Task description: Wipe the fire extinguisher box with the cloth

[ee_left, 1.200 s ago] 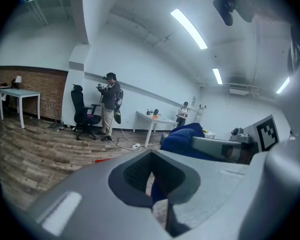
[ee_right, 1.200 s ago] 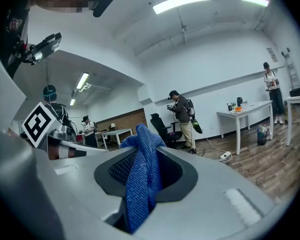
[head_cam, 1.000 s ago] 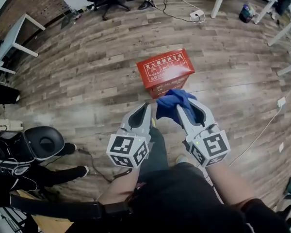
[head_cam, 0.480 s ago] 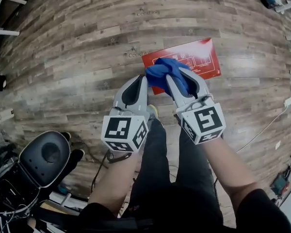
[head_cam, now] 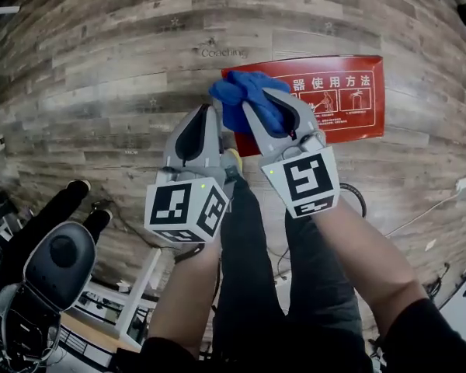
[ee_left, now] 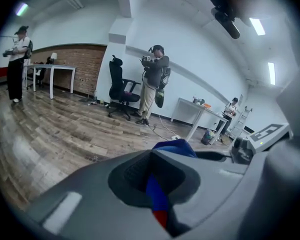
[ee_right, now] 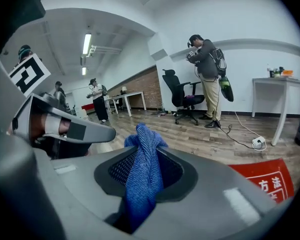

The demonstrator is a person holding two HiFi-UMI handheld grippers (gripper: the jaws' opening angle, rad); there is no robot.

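Now that the cloth (head_cam: 237, 92), pinched in the right gripper's (head_cam: 256, 106) fingers, has been brought over the left end of the fire extinguisher box (head_cam: 338, 99), wiping can be begun; the left gripper's (head_cam: 203, 115) fingers are pressed together.

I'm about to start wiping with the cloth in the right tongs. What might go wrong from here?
1. The cloth is a bunched wad pinched in the right tongs. Dragging it may pull it loose, or let the tips scrape the box.
2. Nothing steadies the box on the wood floor. The left tongs are shut and empty beside it, so the box may slide under the wipe.
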